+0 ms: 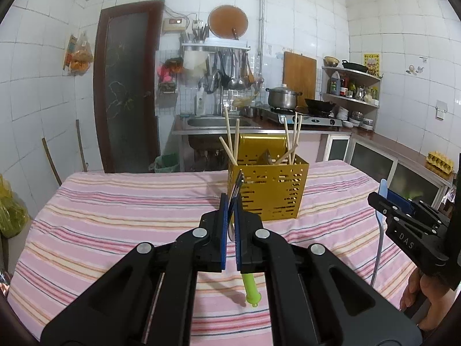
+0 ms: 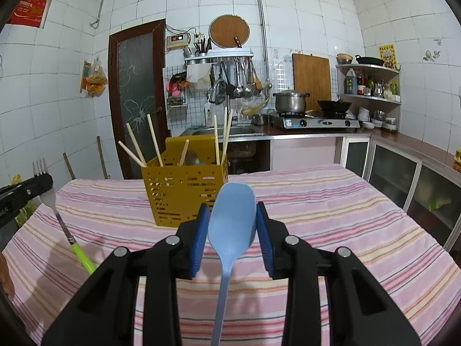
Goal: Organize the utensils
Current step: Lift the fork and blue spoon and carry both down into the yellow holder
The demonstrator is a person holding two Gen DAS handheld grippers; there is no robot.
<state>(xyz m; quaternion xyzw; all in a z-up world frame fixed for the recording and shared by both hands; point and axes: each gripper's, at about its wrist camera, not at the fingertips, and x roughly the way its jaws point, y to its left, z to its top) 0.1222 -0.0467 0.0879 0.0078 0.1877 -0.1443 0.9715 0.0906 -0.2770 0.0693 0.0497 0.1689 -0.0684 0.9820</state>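
Note:
A yellow perforated utensil holder (image 1: 268, 190) (image 2: 184, 193) stands on the striped tablecloth, with several wooden chopsticks (image 1: 233, 144) (image 2: 152, 141) and a metal spoon inside. My left gripper (image 1: 230, 210) is shut on a fork (image 1: 236, 187) with a green handle (image 1: 250, 291), held edge-on just before the holder. The right wrist view shows that fork (image 2: 47, 187) at far left, tines up. My right gripper (image 2: 232, 219) is shut on a light blue spoon (image 2: 233, 222), bowl up, in front of the holder; it also shows in the left wrist view (image 1: 383, 190).
The table carries a pink striped cloth (image 1: 115, 216) (image 2: 331, 216). Behind it are a sink (image 1: 213, 122), a gas stove with a pot (image 2: 291, 102) and a wok, shelves and a dark door (image 2: 138, 98). Low cabinets (image 2: 403, 173) run along the right.

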